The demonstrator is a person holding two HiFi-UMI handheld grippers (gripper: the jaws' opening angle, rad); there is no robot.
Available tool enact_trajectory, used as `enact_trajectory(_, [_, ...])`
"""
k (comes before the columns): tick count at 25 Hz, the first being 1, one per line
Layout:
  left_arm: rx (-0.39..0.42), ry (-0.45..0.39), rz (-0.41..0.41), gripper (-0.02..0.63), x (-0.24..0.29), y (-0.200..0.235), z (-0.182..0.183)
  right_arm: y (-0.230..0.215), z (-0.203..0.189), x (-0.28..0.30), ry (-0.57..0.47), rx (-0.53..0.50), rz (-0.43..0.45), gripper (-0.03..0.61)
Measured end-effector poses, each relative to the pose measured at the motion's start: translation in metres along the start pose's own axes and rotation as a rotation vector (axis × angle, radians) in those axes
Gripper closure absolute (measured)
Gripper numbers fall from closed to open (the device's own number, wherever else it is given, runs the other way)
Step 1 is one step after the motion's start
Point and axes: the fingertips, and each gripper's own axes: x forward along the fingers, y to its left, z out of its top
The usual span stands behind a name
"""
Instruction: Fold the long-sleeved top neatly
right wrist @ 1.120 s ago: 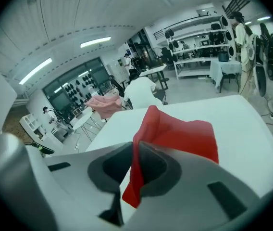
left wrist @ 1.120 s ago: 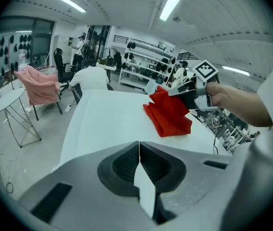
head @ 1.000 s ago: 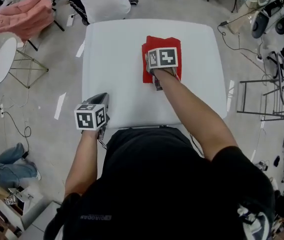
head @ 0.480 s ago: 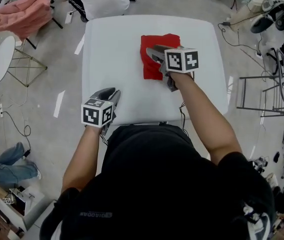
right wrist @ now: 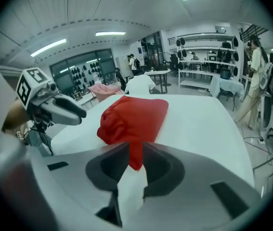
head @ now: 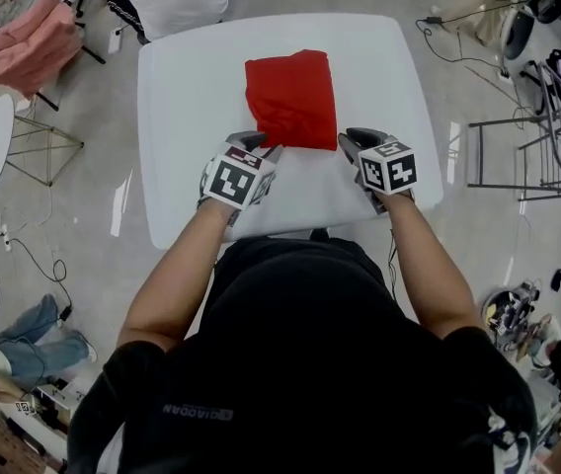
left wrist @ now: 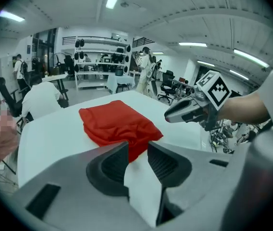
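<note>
Here we are over the white rectangular table (head: pixel 187 117). The red long-sleeved top (head: pixel 290 99) lies on it, folded into a compact, slightly rumpled bundle. It sits just ahead of both grippers and stretches away from them toward the far edge. Our left gripper (head: pixel 264 146) is at the bundle's near left corner, slanting down at the table, and its jaws have just been opening. They stand spread now, and in the left gripper view we see bare white table in the gap. The red corner lies just past the tips, touched by neither pad. On the other side, our right gripper (head: pixel 350 138) is at the near right corner, tilted down the same way with its marker cube on top. Its jaws have just been closing and now stand narrowly apart. The right gripper view shows a tapering red corner of the top in the gap between the tips, with white table below it, and the pads do not visibly pinch it. The two grippers are apart from each other, with the bundle's near edge between them. Out past the left gripper, off the table, a pink cloth (head: pixel 29 38) hangs over a chair.
</note>
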Motion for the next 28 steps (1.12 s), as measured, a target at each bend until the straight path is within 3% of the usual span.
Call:
enact_trajectory(6, [0.141,0.133,0.077,0.491,0.046,0.006,-0.003,0.006,-0.030,0.004,0.021,0.004,0.009,0.479])
enact_trajectory(11, [0.151,0.203,0.099,0.489,0.067,0.012,-0.016,0.004,-0.039,0.004,0.023,0.017,0.030,0.479])
enact_trajectory(14, [0.095,0.233,0.138,0.491,0.073,0.025,-0.027,0.005,-0.038,0.004,0.016,0.006,0.038,0.478])
enact_trajectory(18, [-0.026,0.184,0.113,0.575,0.061,0.030,-0.031,0.006,-0.038,0.007,0.027,-0.078,0.036,0.477])
enact_trajectory(24, [-0.170,0.055,0.009,0.581,0.019,0.028,-0.024,0.014,-0.045,0.025,0.093,-0.394,-0.026,0.448])
enact_trajectory(28, [-0.231,0.024,-0.033,0.581,0.006,0.031,-0.023,0.011,-0.058,0.043,0.155,-0.551,-0.105,0.436])
